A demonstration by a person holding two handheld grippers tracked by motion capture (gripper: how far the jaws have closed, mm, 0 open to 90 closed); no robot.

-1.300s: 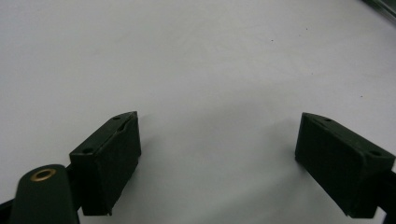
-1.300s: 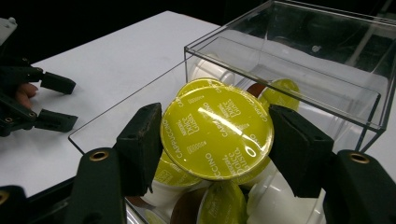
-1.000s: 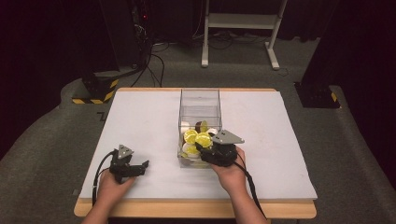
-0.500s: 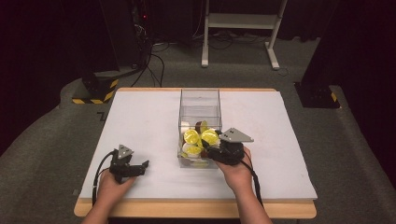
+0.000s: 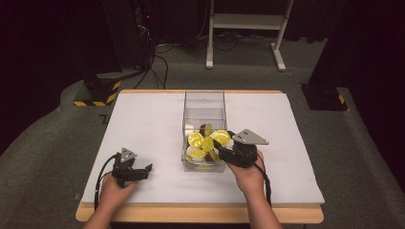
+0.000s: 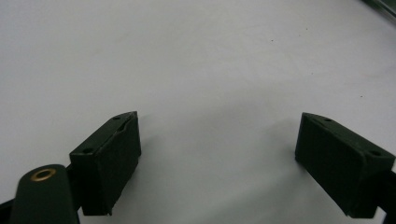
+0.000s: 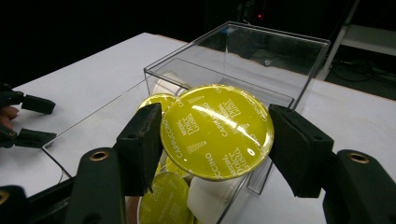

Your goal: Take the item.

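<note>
Nearest, at the table's front edge: left gripper (image 5: 143,170) held low over the bare white table (image 5: 143,124), jaws spread wide apart with nothing between them. Right gripper (image 7: 217,133) clenched on a yellow-lidded coffee capsule (image 7: 217,132), the foil lid facing the camera and printed with "CAPPUCCINO". Held above the near end of a clear plastic box (image 5: 204,102) at the table's middle. Below in the box, more yellow-lidded capsules (image 5: 196,139) and white ones (image 7: 205,198) piled together. Beyond the table, dark floor, cables and a white stand (image 5: 246,21)
</note>
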